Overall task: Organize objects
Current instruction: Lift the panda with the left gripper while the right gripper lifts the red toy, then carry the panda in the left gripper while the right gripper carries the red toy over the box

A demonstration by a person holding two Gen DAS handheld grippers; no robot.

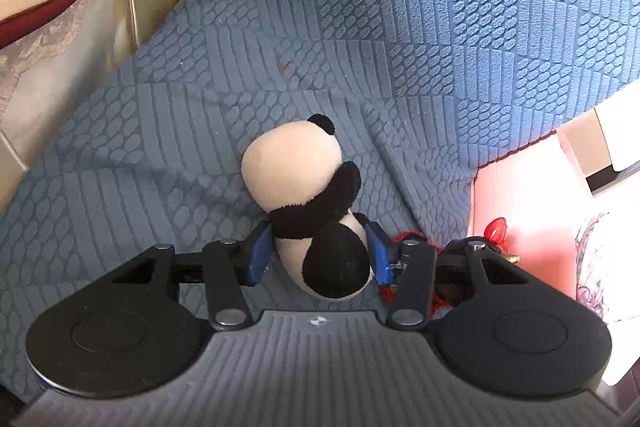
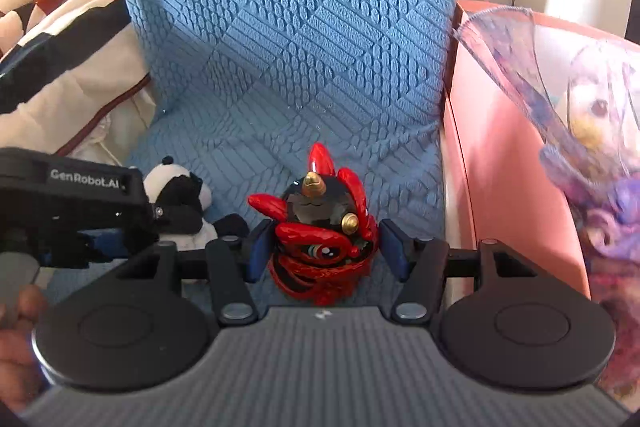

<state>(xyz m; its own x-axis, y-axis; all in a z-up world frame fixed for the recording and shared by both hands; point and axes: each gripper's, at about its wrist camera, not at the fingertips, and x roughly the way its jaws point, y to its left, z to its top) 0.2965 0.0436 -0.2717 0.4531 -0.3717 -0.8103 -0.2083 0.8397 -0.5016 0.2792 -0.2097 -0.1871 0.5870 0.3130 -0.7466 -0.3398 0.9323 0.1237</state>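
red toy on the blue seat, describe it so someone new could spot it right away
Look at the blue textured seat cover, then down to its front edge beside the pink box. The red toy sits there between the right gripper pads. Unlike the black-and-white panda plush beside it, it is glossy red with gold horns.

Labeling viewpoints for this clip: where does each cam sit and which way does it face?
Left wrist: on the left gripper, angled down at the blue cushion; its jaws flank the panda plush.
Right wrist: on the right gripper, angled down along the cushion; its jaws flank the red figurine; a hand shows at left.
Shared: panda, figurine, cushion, pink box.
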